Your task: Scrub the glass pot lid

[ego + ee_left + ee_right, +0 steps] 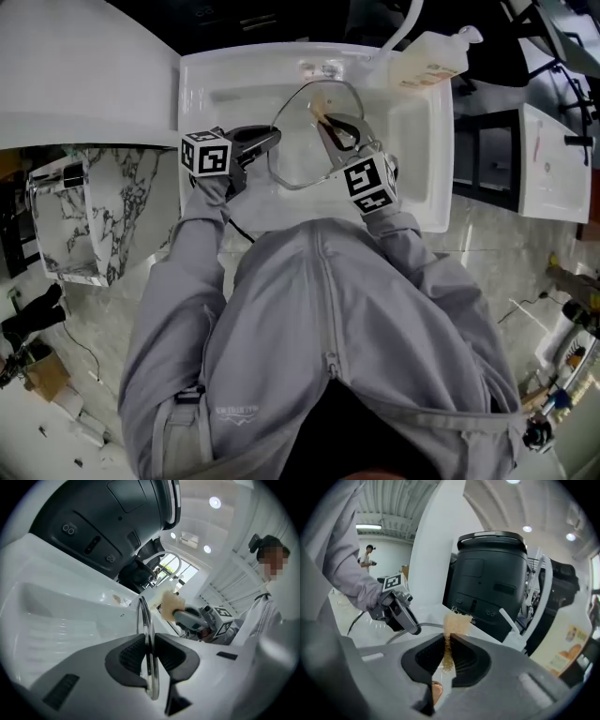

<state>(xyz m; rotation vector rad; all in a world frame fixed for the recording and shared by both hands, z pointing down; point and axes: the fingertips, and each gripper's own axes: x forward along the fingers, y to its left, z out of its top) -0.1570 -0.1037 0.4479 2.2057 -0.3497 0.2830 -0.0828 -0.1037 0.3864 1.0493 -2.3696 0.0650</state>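
- The glass pot lid (pixel 302 141) is clear with a thin bright metal rim. It stands on edge, tilted, above the basin of the white sink (pixel 422 178).
- In the left gripper view I see the lid almost edge-on. The rim runs up between the pads as a narrow shiny band.
- My left gripper (pixel 270 139) is clenched on the rim at the lid's left side. Its dark ribbed pads press on both faces, so the jaws stand only as far apart as the rim is thick.
- My right gripper (pixel 330 129) is clamped on a tan, fibrous scrub pad (pixel 454 623), and the frayed top of the pad sticks out past the jaws.
- From the head view the right gripper reaches over the lid's face from the right. I cannot tell whether the pad touches the glass.
- A pale soap bottle (pixel 433 58) rests at the sink's far right corner.
- A large black appliance (pixel 490 573) fills the background of both gripper views.
- I cannot make out a knob on the lid.
- A coppery spot just below the right gripper's jaws is too blurred to name.
- My grey sleeves (pixel 202 253) cover the sink's near edge.
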